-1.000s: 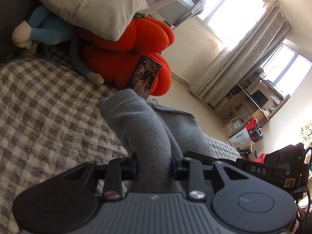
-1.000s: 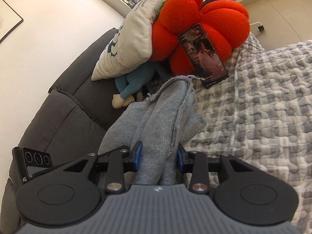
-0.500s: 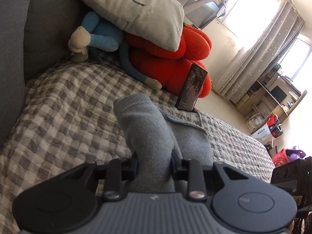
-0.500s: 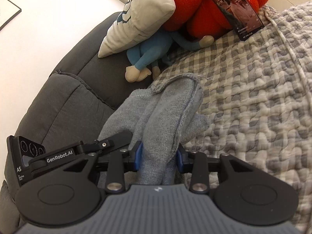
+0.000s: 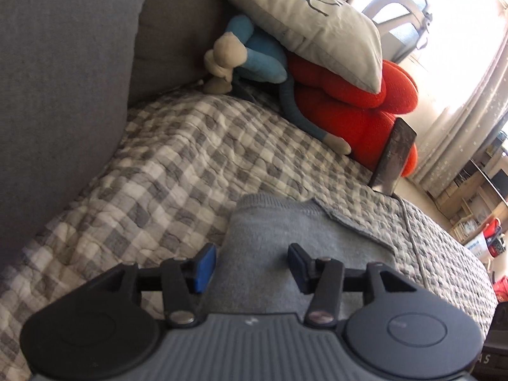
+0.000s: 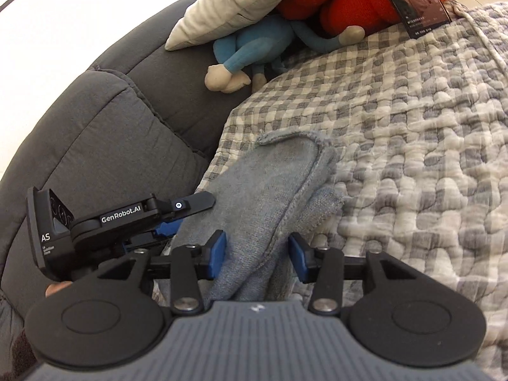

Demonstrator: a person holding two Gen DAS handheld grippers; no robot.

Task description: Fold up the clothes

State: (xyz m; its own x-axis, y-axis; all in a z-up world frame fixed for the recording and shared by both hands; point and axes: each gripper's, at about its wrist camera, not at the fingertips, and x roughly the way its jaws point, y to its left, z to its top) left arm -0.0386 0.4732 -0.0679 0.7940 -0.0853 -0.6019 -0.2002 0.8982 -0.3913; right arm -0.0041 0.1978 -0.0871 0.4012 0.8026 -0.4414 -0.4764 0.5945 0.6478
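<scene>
At the far left rises the dark grey upholstered sofa back (image 5: 63, 95), and the grey-and-white checked quilted blanket (image 5: 177, 165) spreads from it across the seat. The left gripper (image 5: 250, 265) has just been opening; its blue-padded jaws stand apart on either side of the grey knitted garment (image 5: 285, 241), a gap showing at each pad, and the garment lies flat on the blanket. In the right wrist view the right gripper (image 6: 257, 252) has likewise just been opening, its jaws parted with the bunched grey knit (image 6: 273, 184) between them and resting on the blanket near the sofa back, the left gripper's body just beside it. Farther back lie a blue plush toy with beige hands (image 5: 254, 60), a cream cushion (image 5: 304, 19) over a red-orange plush pillow (image 5: 349, 104), and a dark phone (image 5: 393, 155) propped against it.
</scene>
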